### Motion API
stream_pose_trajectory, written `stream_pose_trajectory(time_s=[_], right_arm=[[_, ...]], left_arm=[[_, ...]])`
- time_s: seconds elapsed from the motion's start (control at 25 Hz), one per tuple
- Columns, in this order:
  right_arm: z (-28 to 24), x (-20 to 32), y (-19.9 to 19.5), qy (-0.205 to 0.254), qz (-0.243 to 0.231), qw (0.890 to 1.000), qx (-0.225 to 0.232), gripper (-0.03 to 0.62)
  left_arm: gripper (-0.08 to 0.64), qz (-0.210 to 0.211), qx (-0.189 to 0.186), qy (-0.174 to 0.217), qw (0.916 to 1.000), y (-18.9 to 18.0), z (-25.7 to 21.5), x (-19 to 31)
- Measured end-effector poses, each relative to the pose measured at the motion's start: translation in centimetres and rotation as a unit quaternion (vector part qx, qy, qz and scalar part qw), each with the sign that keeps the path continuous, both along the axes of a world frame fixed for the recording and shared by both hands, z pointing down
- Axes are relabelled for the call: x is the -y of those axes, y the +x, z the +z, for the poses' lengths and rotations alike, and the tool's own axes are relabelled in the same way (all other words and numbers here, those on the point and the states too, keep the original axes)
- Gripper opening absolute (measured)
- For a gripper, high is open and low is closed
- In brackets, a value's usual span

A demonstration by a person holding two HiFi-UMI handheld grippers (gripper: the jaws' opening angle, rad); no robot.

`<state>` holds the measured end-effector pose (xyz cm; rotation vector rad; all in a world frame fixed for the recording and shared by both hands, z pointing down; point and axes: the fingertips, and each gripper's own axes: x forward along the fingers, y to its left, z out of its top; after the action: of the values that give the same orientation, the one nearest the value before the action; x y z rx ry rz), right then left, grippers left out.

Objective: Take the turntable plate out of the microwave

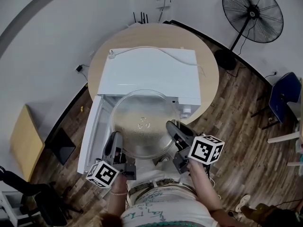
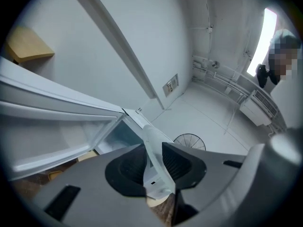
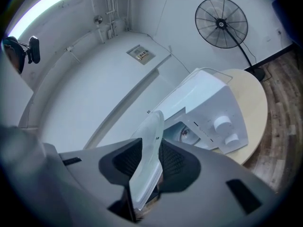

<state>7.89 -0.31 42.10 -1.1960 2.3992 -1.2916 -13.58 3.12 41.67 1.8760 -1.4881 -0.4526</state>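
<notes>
The round clear glass turntable plate (image 1: 143, 123) hangs in the air in front of the white microwave (image 1: 149, 72), held at both sides. My left gripper (image 1: 115, 148) is shut on the plate's left rim; in the left gripper view the glass edge (image 2: 154, 157) runs between the dark pads. My right gripper (image 1: 174, 132) is shut on the right rim, and the right gripper view has the same glass edge (image 3: 148, 150) pinched between its jaws. The microwave door (image 1: 92, 131) stands swung open to the left.
The microwave stands on a round wooden table (image 1: 208, 74) with its white cord (image 1: 156, 48) lying over the top. A black floor fan (image 1: 252, 8) is at the back right, a blue chair (image 1: 284, 96) at the right, a small wooden table (image 1: 26, 141) at the left.
</notes>
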Motion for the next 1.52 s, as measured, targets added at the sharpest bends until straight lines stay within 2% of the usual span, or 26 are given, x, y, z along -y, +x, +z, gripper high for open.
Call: stream_pose_trajectory(time_s=[0.24,0.56,0.8,1.08,1.36,1.44,1.52], right_arm=[[-1.7,4.2,0.2,0.016,0.018,1.0,-0.008,0.104],[-2.1,9.5,0.3,0.011,0.044,0.998,-0.031,0.11],[-1.7,13.0,0.0,-0.01,0.061,0.996,-0.059,0.118],[-0.8,15.1,-0.2,-0.059,0.071,0.992,-0.086,0.127],[0.0,15.9,-0.5,-0.112,0.081,0.986,-0.093,0.127],[0.3,16.0,-0.6,-0.122,0.081,0.984,-0.1,0.129],[0.6,16.2,-0.7,-0.13,0.081,0.981,-0.115,0.134]], left_arm=[[0.112,0.017,0.004,0.016,0.9997,0.2,-1.5,4.8],[0.114,0.046,0.002,0.013,0.9989,0.2,-1.8,11.3],[0.115,0.073,0.004,-0.007,0.9973,0.0,-1.3,15.8],[0.116,0.114,0.022,-0.054,0.9917,0.2,-0.4,19.1],[0.132,0.152,0.081,-0.102,0.9796,0.3,-0.1,20.8],[0.14,0.171,0.116,-0.118,0.9711,0.3,0.3,20.9],[0.157,0.2,0.186,-0.13,0.9533,0.2,0.8,21.0]])
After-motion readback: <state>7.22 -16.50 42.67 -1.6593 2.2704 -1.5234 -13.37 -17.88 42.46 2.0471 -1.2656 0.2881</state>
